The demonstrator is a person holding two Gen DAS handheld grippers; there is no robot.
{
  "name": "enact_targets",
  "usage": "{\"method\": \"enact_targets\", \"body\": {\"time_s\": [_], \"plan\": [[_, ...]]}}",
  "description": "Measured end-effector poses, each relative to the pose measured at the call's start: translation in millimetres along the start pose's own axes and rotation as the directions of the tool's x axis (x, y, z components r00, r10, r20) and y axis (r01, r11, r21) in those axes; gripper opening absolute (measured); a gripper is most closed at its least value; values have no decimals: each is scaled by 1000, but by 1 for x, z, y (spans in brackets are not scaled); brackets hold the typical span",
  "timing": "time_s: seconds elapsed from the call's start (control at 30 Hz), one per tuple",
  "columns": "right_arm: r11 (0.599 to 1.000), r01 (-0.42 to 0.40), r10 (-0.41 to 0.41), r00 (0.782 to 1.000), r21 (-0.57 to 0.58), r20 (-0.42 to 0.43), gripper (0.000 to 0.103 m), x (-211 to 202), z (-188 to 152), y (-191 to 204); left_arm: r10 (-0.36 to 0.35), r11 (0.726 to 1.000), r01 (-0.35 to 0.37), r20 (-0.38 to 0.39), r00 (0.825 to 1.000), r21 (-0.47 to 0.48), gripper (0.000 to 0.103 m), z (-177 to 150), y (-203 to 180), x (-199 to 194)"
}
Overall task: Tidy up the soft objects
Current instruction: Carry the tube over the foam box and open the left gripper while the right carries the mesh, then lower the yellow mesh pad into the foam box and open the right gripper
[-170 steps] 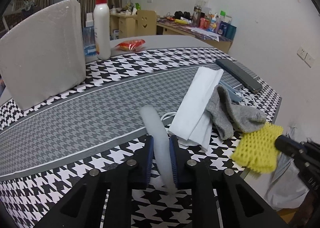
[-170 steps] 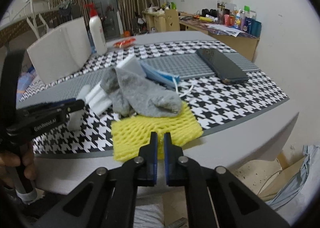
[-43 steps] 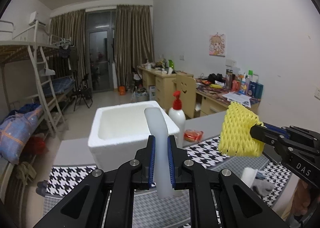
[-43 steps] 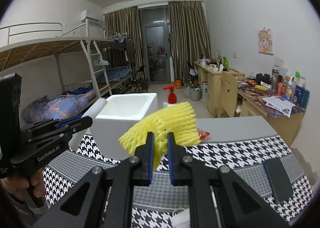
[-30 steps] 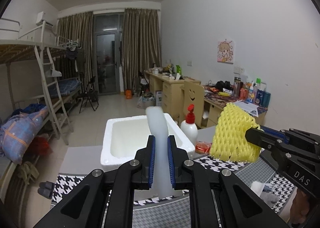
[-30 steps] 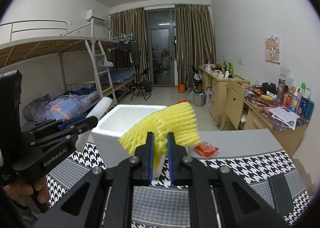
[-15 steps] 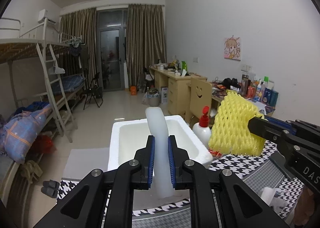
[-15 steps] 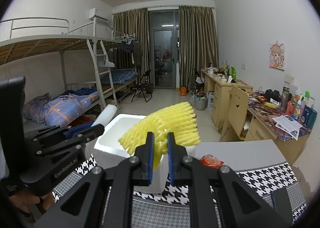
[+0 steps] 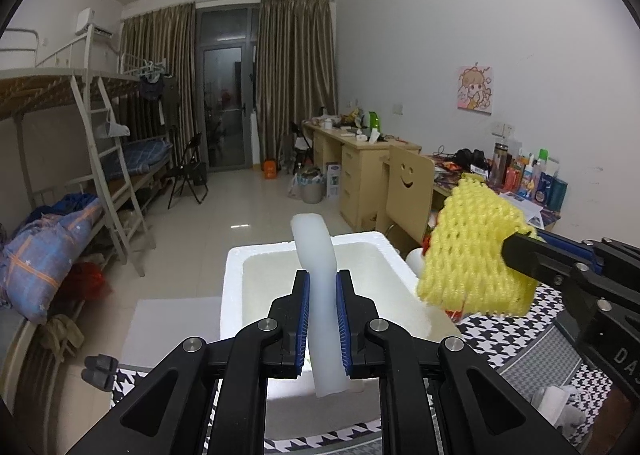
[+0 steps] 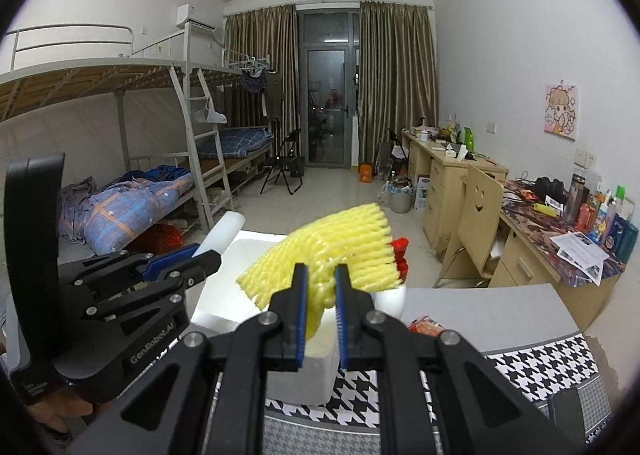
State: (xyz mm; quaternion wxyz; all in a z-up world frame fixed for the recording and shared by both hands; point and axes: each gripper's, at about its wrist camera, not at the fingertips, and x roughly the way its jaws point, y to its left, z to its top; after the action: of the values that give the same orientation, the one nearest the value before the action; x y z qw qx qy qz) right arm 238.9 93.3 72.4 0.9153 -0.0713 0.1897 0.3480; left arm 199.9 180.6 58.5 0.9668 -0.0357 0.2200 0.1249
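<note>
Biggest risk, imo: both tools hang over the white foam box (image 9: 256,267) on the houndstooth bench (image 10: 532,367) at once, so a rushed drop could knock them together or let the springy yellow foam net (image 9: 472,255) bounce off the rim; lesser risk is the bent white foam tube (image 9: 320,295) catching the box wall & tipping out. Left tool (image 9: 322,319) is clenched on the tube, right tool (image 10: 320,311) is clamped on the net, both items held in the air above the box opening w/ nothing released yet. Vs 5.7 s ago, both pieces are lifted off the bench & carried to the box, which now shows its open top.
</note>
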Motion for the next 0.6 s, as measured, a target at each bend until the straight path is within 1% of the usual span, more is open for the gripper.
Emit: {"method": "enact_targets", "body": {"time_s": [0.1, 0.17, 0.27, 0.3, 0.37, 0.4, 0.43, 0.47, 0.5, 0.53, 0.6], "plan": [[1000, 4, -4, 1000, 4, -9, 16, 5, 1, -1, 2, 1000, -2, -3, 1000, 8, 14, 2, 1, 6], [1000, 10, -10, 1000, 1, -14, 16, 8, 2, 0, -1, 1000, 1, -12, 1000, 8, 20, 3, 2, 10], [1000, 13, -13, 1000, 2, -20, 16, 12, 4, 0, 6, 1000, -5, -20, 1000, 8, 20, 5, 5, 17], [1000, 14, -14, 1000, 1, -21, 16, 13, 4, 0, 11, 1000, -11, -24, 1000, 9, 21, 5, 6, 20], [1000, 21, -21, 999, -1, -25, 16, 16, 5, 0, 18, 1000, -17, -35, 999, 5, 27, 6, 10, 27], [1000, 22, -22, 999, 2, -26, 16, 17, 6, -1, 21, 1000, -21, -37, 999, 6, 32, 6, 10, 27], [1000, 21, -21, 999, 6, -30, 16, 18, 6, -1, 23, 1000, -23, -38, 999, 4, 48, 6, 11, 28], [1000, 21, -21, 999, 6, -32, 16, 19, 7, -1, 25, 1000, -25, -37, 999, 0, 68, 5, 13, 28], [1000, 25, -25, 999, 6, -33, 16, 20, 7, -1, 29, 1000, -29, -34, 999, 0, 76, 6, 13, 28], [1000, 28, -28, 999, 5, -35, 16, 21, 7, 0, 36, 999, -36, -22, 999, 2, 81, 5, 14, 26], [1000, 27, -27, 999, 6, -38, 16, 23, 8, 0, 41, 999, -41, -16, 999, 6, 81, 5, 14, 24]]}}
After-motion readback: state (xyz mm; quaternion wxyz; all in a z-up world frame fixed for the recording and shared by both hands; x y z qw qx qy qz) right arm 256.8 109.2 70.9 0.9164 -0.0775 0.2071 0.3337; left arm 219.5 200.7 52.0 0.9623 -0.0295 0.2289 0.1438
